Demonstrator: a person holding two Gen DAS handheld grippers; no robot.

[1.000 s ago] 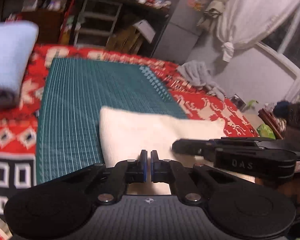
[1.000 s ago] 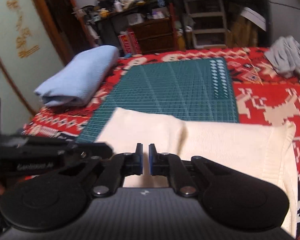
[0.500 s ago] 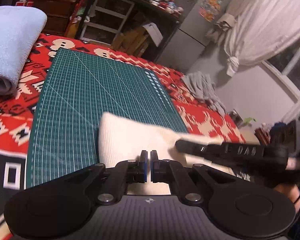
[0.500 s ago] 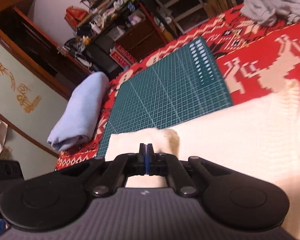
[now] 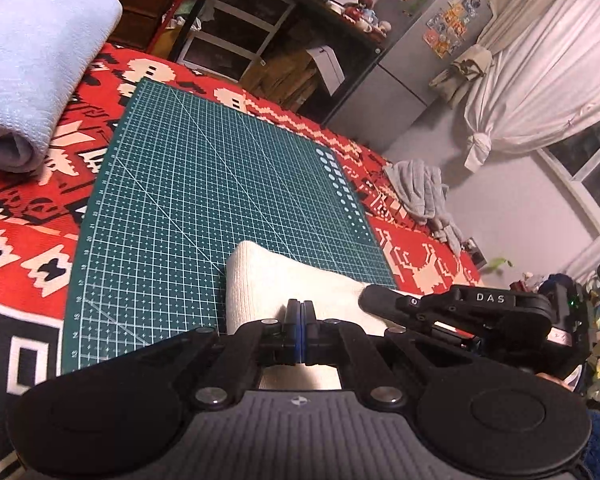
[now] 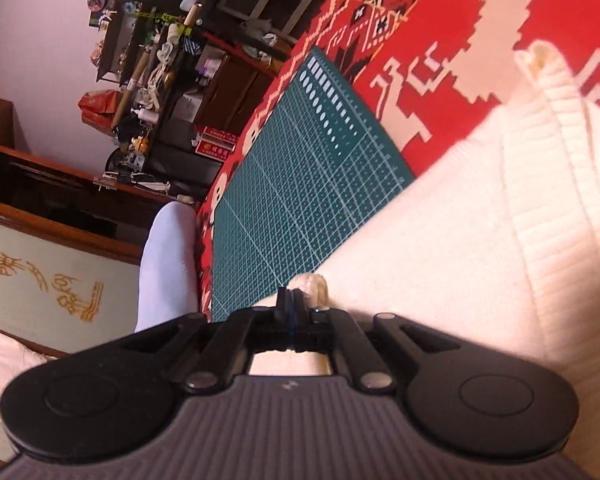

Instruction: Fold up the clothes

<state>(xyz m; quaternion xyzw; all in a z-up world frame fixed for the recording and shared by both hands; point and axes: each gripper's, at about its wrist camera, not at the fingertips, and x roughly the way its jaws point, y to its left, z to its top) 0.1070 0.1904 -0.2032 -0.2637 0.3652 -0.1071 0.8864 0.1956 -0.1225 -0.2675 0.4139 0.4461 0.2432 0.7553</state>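
Cream knit garment [image 5: 284, 284] lies across the green cutting mat's [image 5: 204, 200] near edge, long axis running rightward; left gripper [image 5: 299, 312] and right gripper [image 6: 291, 300] each pinch its near-left hem.

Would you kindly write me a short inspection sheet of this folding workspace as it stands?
Surface: red patterned blanket with a green cutting mat on it.
Job's things: cream knit partly on the mat; folded blue cloth at the left; grey cloth crumpled at the far edge.
Clutter: nothing seen on the mat besides the knit.
Grippers: left tool shut at the knit's near edge; right tool shut, knit bunched at its tips.
Cables: nothing seen.
Surroundings: crowded shelves, fridge, tied curtain.
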